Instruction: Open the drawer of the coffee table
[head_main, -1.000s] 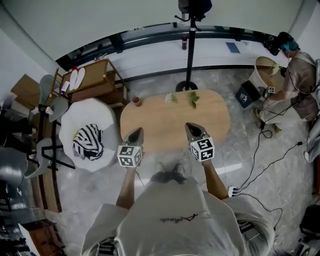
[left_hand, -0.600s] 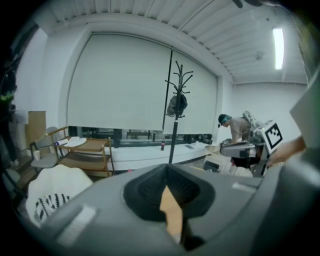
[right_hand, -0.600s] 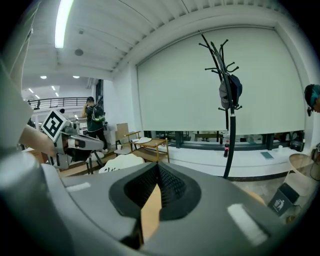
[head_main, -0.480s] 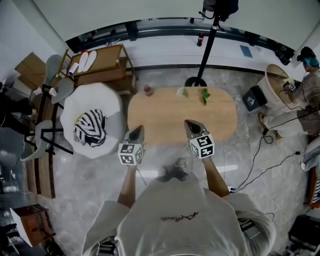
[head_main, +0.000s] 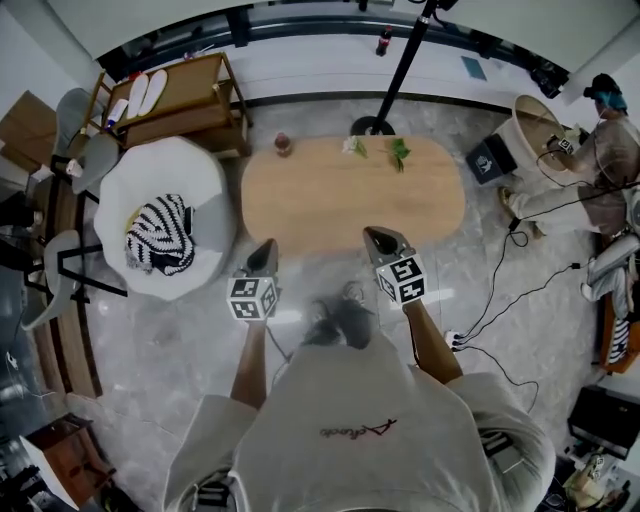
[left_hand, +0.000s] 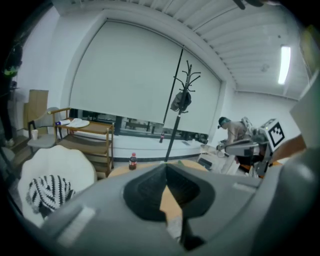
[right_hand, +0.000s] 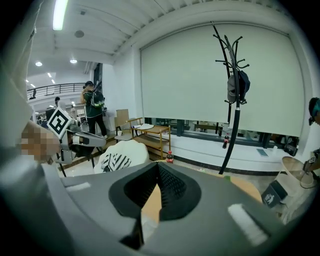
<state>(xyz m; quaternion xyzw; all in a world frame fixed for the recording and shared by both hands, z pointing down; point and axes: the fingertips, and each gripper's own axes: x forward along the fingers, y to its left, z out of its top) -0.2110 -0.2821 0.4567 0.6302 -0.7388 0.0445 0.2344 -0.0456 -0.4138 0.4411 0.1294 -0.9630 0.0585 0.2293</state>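
The left gripper (head_main: 268, 246) is held with its jaws closed on nothing. The coffee table (head_main: 350, 195) is seen just ahead of and below both pairs of jaws, its near edge under their tips; its drawer cannot be made out. The right gripper (head_main: 374, 236) is likewise held with jaws closed and empty.
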